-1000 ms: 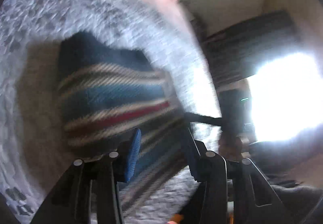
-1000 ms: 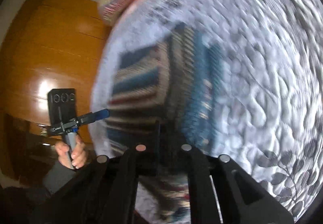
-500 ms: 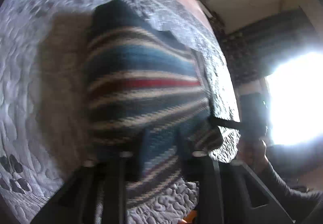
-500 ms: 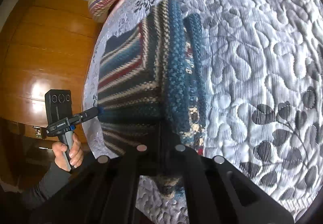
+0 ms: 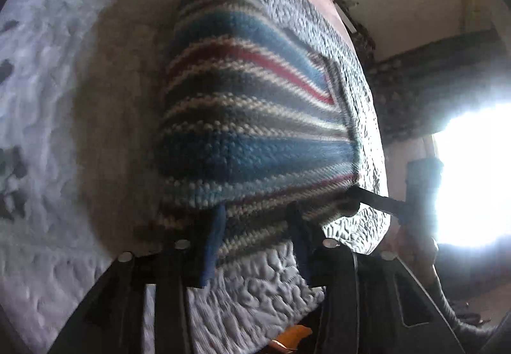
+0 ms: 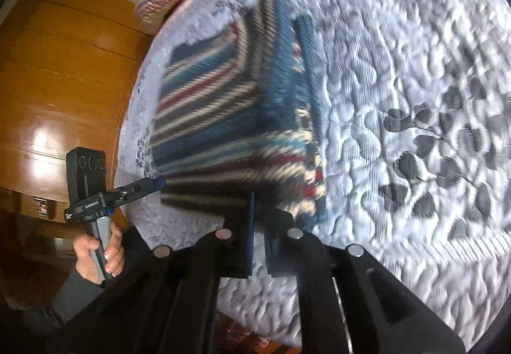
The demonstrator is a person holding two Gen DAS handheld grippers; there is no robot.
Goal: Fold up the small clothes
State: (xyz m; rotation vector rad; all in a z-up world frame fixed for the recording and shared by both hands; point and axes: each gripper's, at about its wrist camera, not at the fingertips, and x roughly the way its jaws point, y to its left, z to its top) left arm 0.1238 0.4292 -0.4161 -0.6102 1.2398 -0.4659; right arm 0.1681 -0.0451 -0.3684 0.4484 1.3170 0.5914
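- The striped knitted sweater [image 6: 236, 117] lies folded on the quilted bedspread [image 6: 399, 66], near the bed's edge.
- Left tool [image 5: 255, 239] is parted at the hem; right tool [image 6: 258, 226] is narrow, apparently empty, though blurred.
- The fold seems nearly finished; next, release and square the edges.

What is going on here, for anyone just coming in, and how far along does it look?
A person is folding a small striped knitted garment on a quilted grey bedspread, using a handheld gripper in each hand. The garment already lies as a compact folded bundle near the bed's edge. The left gripper has its fingers apart at the near edge of the bundle. The right gripper sits at the bundle's near edge with only a narrow gap between its fingers; motion blur hides whether it pinches cloth.
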